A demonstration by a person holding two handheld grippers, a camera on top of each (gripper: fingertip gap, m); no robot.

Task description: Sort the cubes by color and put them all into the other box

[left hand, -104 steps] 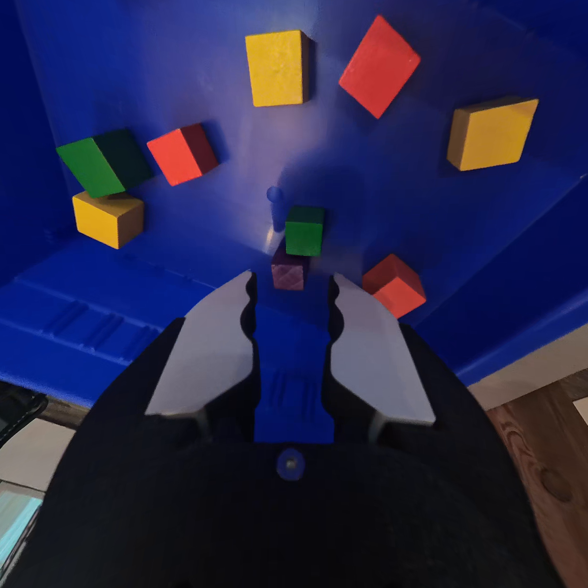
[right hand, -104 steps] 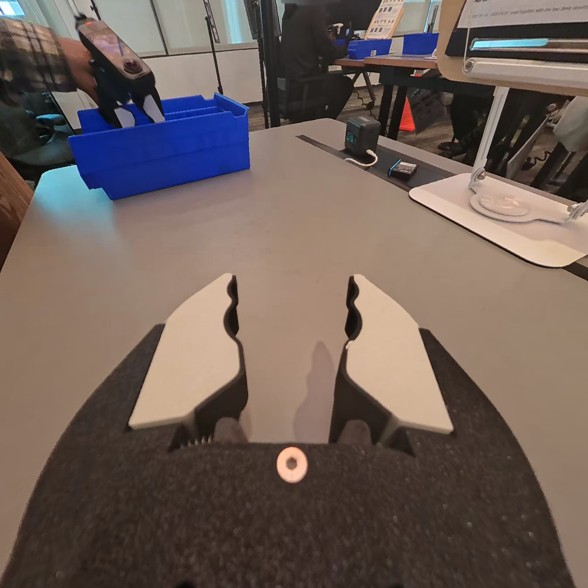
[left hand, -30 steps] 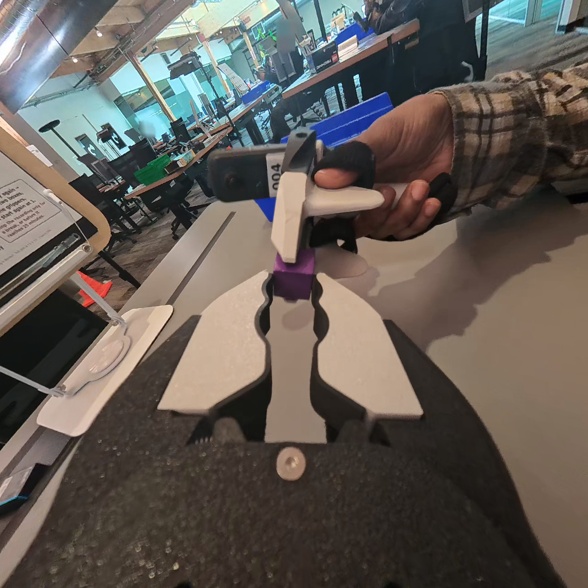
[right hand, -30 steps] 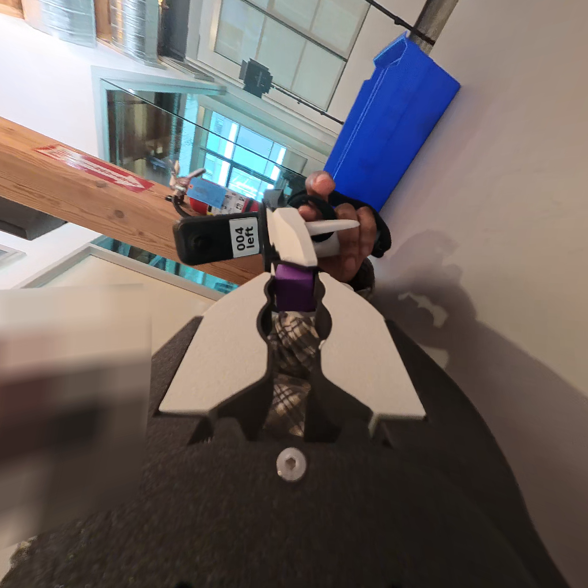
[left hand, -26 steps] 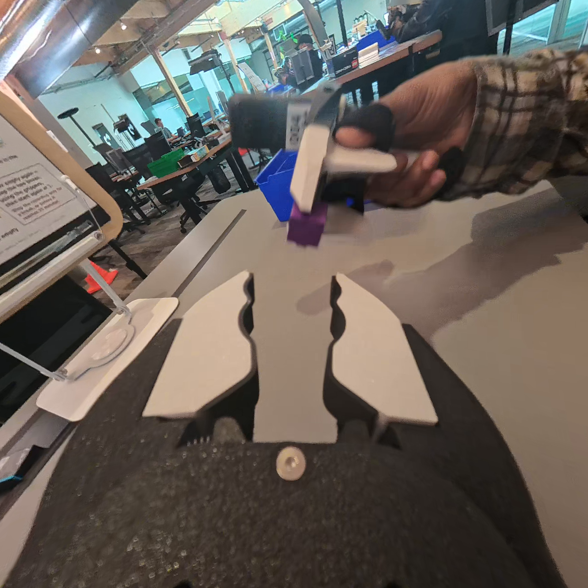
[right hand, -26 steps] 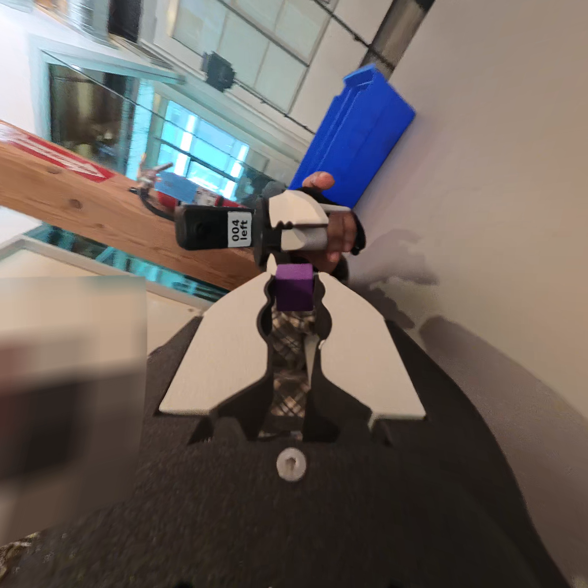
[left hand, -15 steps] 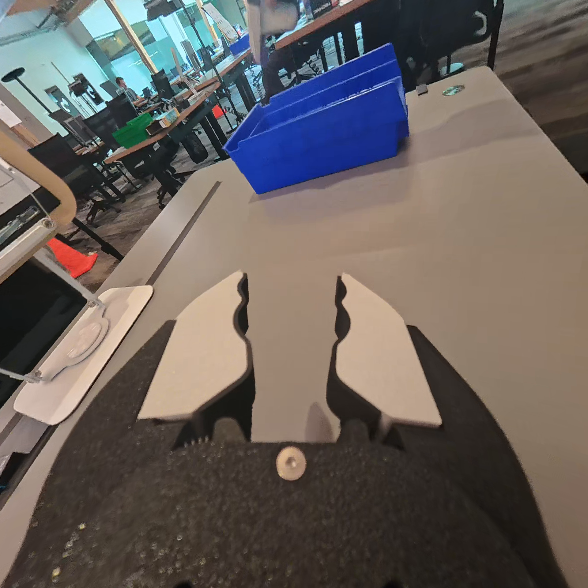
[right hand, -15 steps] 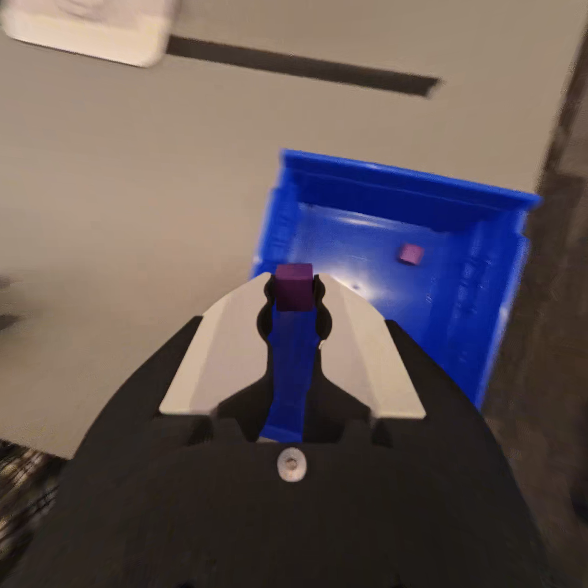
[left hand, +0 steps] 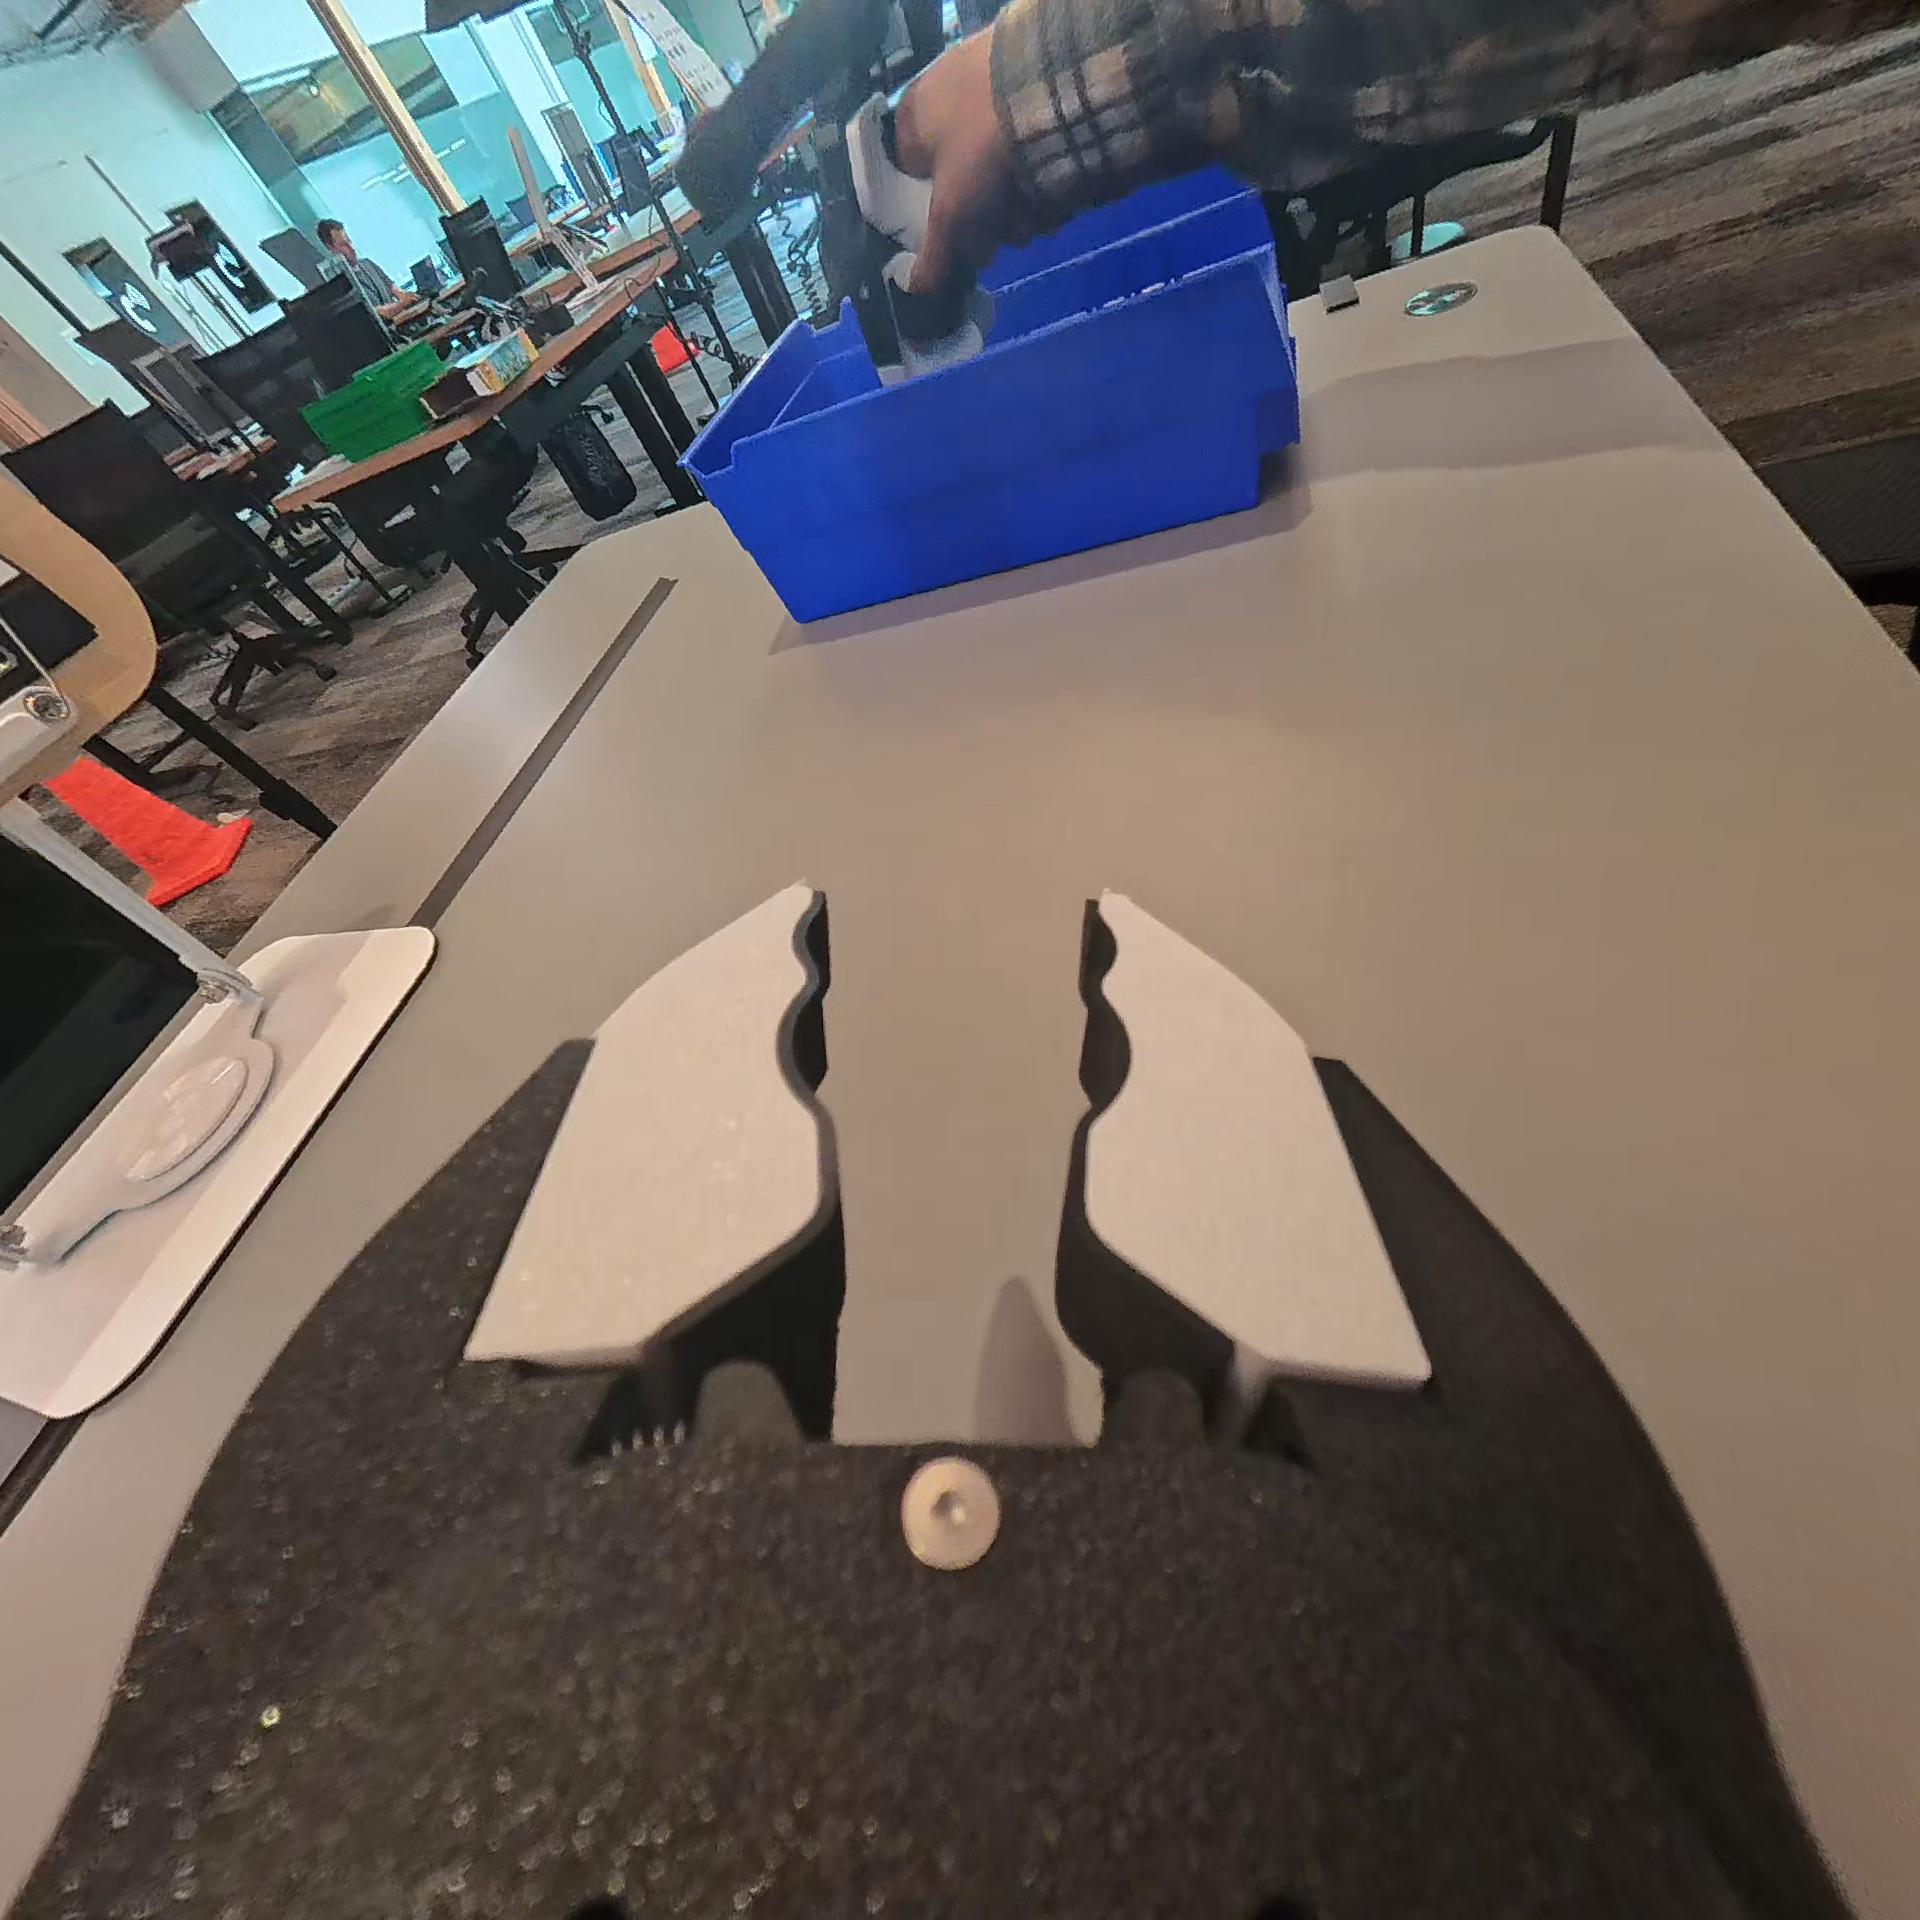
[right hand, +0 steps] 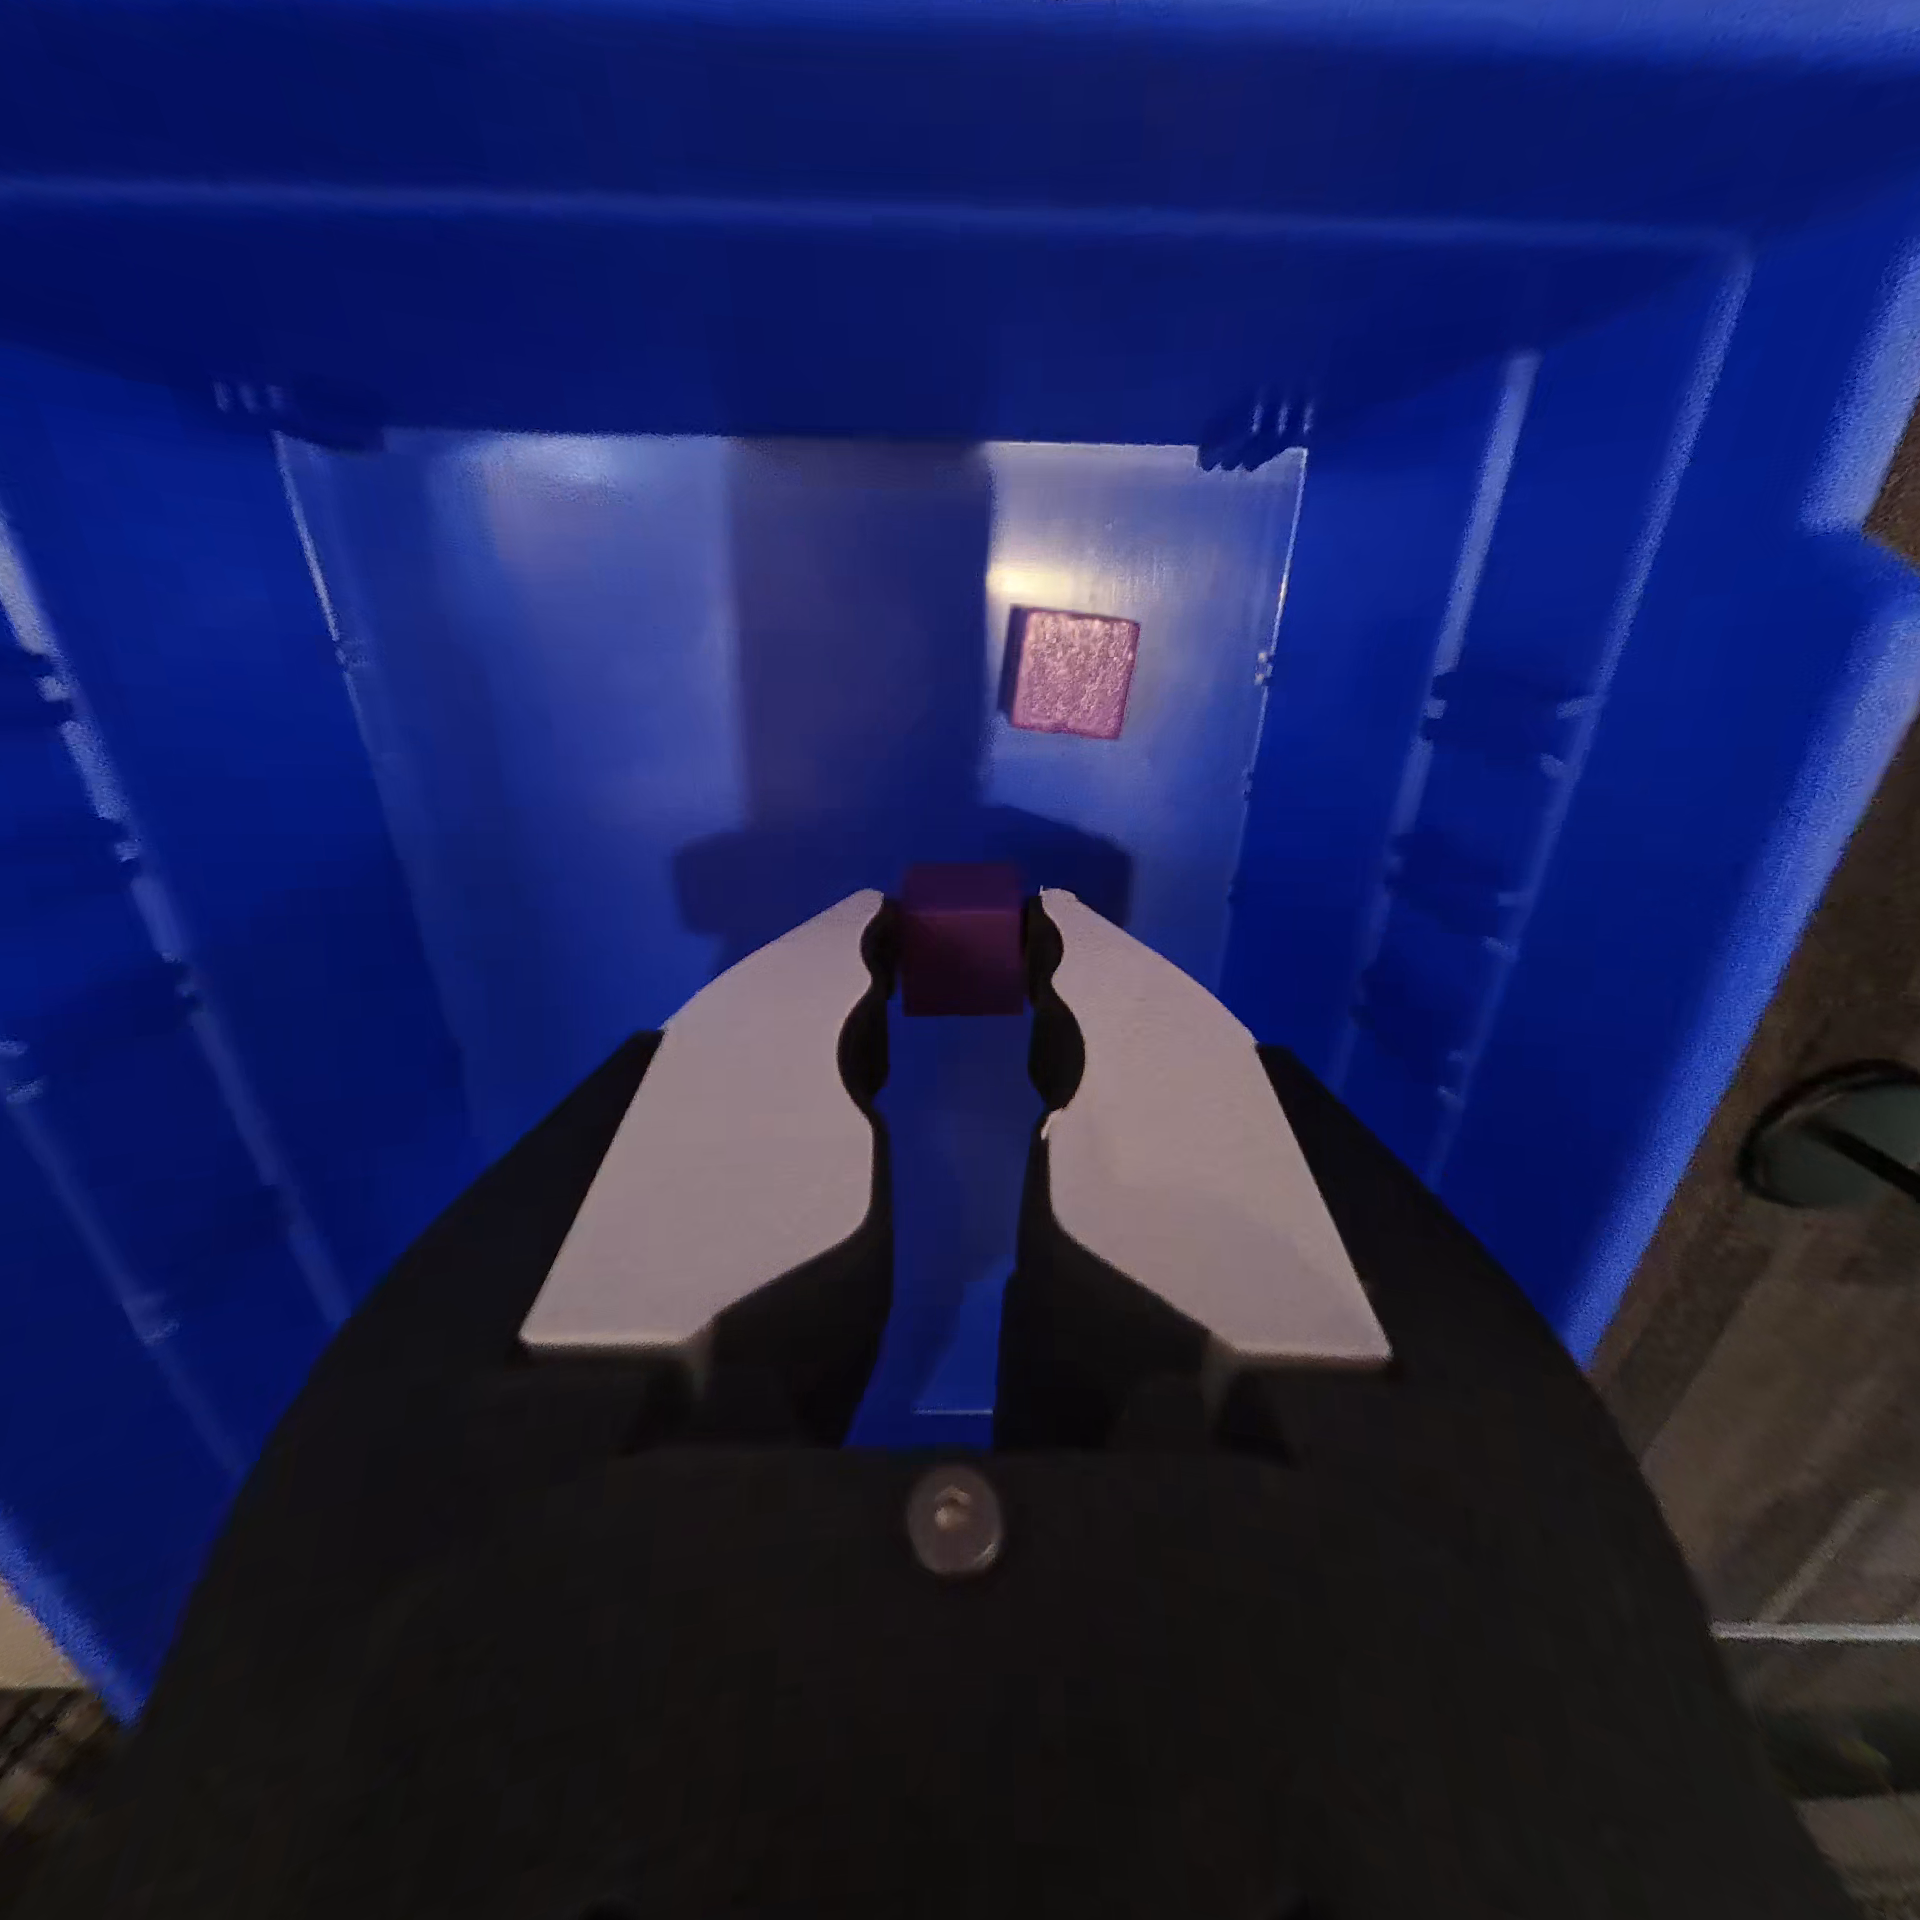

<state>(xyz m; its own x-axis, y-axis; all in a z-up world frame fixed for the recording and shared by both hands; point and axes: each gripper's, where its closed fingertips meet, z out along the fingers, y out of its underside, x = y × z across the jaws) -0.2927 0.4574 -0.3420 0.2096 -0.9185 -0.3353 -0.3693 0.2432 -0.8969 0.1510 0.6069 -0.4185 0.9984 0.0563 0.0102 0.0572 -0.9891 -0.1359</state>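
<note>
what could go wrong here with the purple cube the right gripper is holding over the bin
1. The right gripper pinches the purple cube only at its fingertips, so it may slip out early.
2. It hangs above the floor of the blue bin; released from here it may bounce or roll away from the purple cube already in the bin, weakening the colour group.
3. The left gripper is open and empty over the grey table, too far away to help.

The left tongs (left hand: 954,925) hang level with jaws apart, while the right tongs (right hand: 958,914) point downward, pinched together.
</note>
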